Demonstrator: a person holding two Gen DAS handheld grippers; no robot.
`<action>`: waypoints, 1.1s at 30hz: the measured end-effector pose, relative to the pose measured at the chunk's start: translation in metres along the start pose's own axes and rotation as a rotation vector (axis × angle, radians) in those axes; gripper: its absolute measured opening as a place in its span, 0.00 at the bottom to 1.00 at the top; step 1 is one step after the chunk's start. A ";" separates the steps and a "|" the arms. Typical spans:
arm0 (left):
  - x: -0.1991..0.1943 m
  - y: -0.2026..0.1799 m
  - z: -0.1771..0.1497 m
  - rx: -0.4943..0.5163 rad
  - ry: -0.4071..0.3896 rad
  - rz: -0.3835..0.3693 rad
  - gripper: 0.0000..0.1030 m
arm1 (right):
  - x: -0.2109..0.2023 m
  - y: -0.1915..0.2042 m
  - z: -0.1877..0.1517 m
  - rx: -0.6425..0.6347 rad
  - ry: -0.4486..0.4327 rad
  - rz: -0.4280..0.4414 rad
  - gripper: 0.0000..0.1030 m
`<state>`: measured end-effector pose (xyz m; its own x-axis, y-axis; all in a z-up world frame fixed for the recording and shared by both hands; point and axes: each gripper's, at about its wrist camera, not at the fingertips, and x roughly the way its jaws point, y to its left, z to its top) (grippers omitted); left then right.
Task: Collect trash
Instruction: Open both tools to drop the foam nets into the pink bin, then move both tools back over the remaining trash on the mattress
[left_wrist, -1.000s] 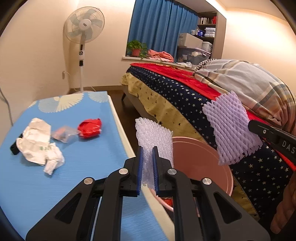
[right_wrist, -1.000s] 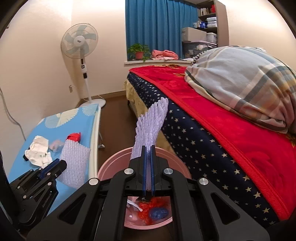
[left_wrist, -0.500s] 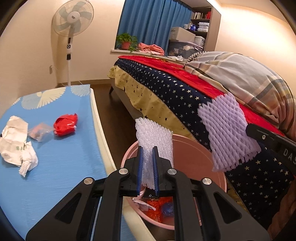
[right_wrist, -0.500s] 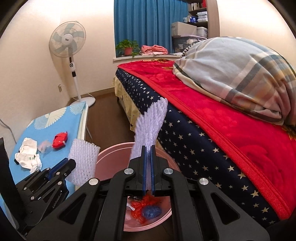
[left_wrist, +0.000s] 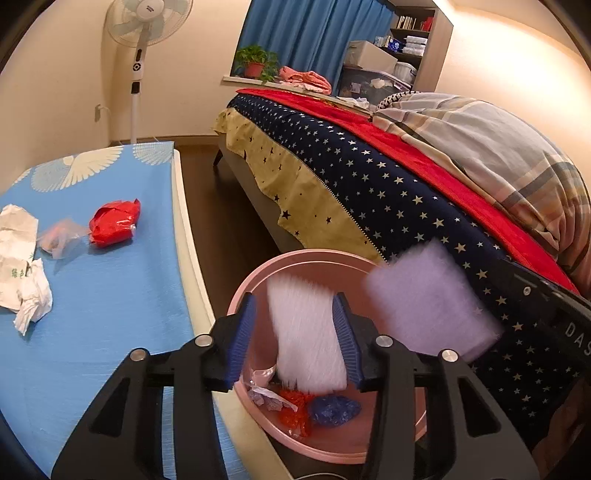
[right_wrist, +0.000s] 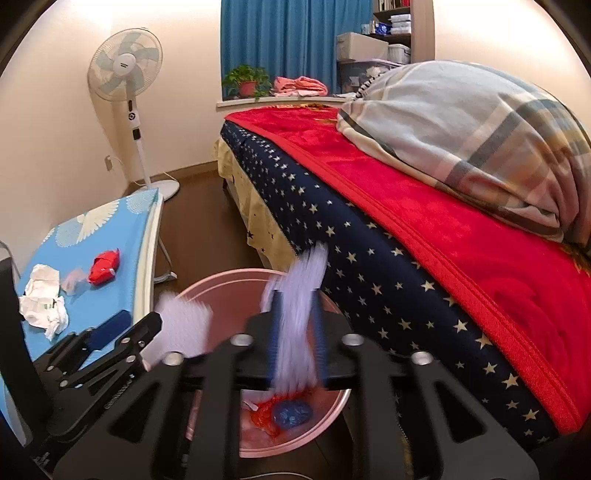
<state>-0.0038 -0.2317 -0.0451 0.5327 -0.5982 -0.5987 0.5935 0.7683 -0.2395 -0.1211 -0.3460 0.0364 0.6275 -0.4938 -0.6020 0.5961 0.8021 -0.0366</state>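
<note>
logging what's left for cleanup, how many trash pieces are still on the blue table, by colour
white crumpled paper: 1
clear plastic wrapper: 1
red wrapper: 1
total on the blue table: 3

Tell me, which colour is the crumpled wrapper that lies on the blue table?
Red. The crumpled wrapper shows best in the left wrist view, beside a clear plastic scrap.

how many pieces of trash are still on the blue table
3: a red wrapper nearest the table edge, a clear plastic bag beside it, and crumpled white paper farthest left. More may lie outside the view.
</note>
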 end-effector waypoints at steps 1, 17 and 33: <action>-0.001 0.001 0.000 0.000 0.000 0.000 0.41 | 0.001 0.000 0.000 0.004 0.002 -0.002 0.30; -0.040 0.029 0.004 -0.019 -0.061 0.070 0.41 | -0.024 0.025 0.001 -0.026 -0.095 0.112 0.30; -0.074 0.093 0.000 -0.096 -0.136 0.247 0.35 | -0.022 0.084 0.000 -0.045 -0.143 0.356 0.29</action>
<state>0.0118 -0.1156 -0.0229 0.7334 -0.4106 -0.5418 0.3795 0.9085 -0.1747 -0.0848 -0.2676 0.0460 0.8567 -0.2207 -0.4663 0.3076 0.9441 0.1183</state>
